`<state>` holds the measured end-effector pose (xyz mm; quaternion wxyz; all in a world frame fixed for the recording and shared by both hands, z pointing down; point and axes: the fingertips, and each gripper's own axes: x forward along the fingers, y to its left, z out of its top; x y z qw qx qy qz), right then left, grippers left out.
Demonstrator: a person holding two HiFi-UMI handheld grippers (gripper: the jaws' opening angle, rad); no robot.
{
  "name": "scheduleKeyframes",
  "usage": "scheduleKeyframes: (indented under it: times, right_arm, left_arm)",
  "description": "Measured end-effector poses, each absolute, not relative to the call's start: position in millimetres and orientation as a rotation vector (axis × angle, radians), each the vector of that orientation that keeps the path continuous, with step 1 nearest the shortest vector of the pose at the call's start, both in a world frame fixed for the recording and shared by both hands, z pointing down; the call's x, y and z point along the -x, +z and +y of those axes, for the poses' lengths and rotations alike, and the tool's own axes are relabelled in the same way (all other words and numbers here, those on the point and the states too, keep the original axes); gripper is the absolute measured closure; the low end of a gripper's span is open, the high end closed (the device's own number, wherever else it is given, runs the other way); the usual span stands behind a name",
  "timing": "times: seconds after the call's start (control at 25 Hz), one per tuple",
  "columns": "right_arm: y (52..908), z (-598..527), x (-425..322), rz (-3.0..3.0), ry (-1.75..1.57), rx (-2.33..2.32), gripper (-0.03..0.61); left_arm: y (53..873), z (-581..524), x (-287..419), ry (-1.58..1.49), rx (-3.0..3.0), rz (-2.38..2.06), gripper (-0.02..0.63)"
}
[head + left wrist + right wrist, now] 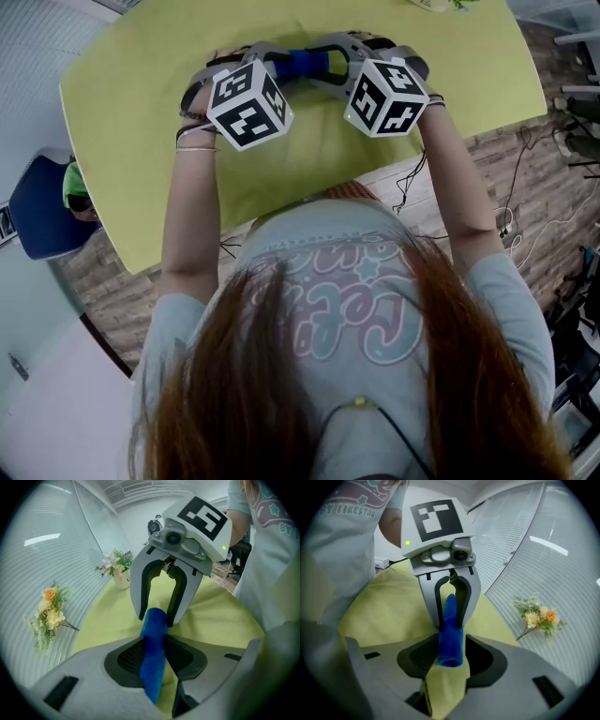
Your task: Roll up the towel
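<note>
On green table, rolled blue towel

1. Bright, even indoor light. The green desk shows barely any shadow.
2. Both gripper views are heavy fisheye, with black corners and bent lines.
3. Ceiling strips glare on the striped wall.
4. The left gripper shell near the lens looks soft.

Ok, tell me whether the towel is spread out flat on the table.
No, the blue towel is a tight roll, its round open end facing the right gripper view.
</note>
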<state>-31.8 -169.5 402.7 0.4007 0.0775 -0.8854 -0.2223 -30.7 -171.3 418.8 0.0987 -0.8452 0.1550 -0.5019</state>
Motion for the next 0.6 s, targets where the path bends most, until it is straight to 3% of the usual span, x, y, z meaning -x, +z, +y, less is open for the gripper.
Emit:
scheduleKeyframes:
  times: [0.24,0.6]
  right_arm:
    - [394,-166,30,-2.205,-0.799,-0.331,0.38]
    - [421,-171,33,-2.093,-0.829,-0.345,0.394]
  left_arm:
    - [419,-178,31,-1.509,2.531,0.421,0.485]
    - [418,-183,31,-1.509,2.572,0.395,0.483]
